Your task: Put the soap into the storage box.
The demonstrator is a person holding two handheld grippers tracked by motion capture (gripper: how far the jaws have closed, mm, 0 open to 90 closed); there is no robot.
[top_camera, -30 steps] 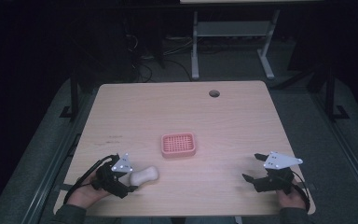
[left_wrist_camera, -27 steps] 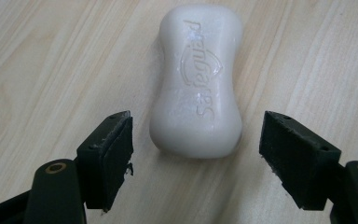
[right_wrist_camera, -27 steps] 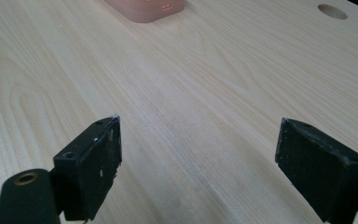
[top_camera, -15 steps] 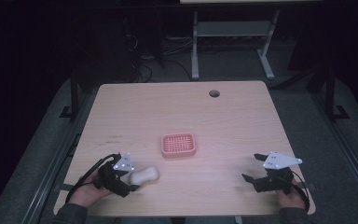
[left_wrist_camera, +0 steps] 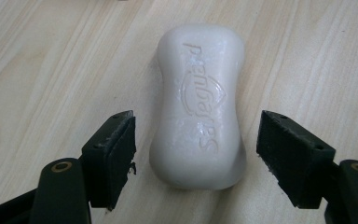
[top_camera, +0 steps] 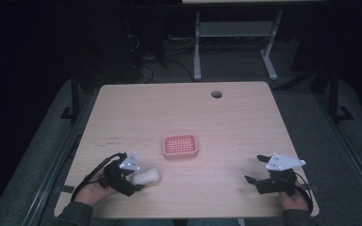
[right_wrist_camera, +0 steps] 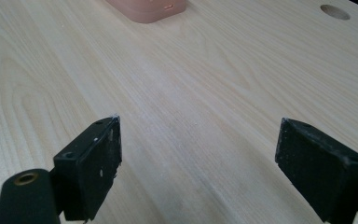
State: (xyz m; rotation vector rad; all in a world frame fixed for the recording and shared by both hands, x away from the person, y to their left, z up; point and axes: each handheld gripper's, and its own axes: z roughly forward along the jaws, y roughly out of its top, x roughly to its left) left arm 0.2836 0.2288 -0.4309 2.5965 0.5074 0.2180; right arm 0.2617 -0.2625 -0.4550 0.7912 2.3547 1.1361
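A white bar of soap (left_wrist_camera: 198, 102) with raised lettering lies flat on the wooden table (top_camera: 226, 122), near its front left edge (top_camera: 147, 176). My left gripper (top_camera: 137, 180) reaches around the soap's near end (left_wrist_camera: 196, 154). Its jaws have just been closing, and a narrow gap is left on each side, so the pads (left_wrist_camera: 116, 154) do not touch the soap. My right gripper (top_camera: 254, 168) rests near the front right edge. It stands wide open (right_wrist_camera: 198, 163) over bare wood with nothing between its jaws.
A pink slotted soap dish (top_camera: 180, 145) sits mid-table, between the two hands and a little farther away (right_wrist_camera: 147, 9). A round cable hole (top_camera: 216, 94) lies near the far edge. Dark floor and a metal frame lie beyond the table.
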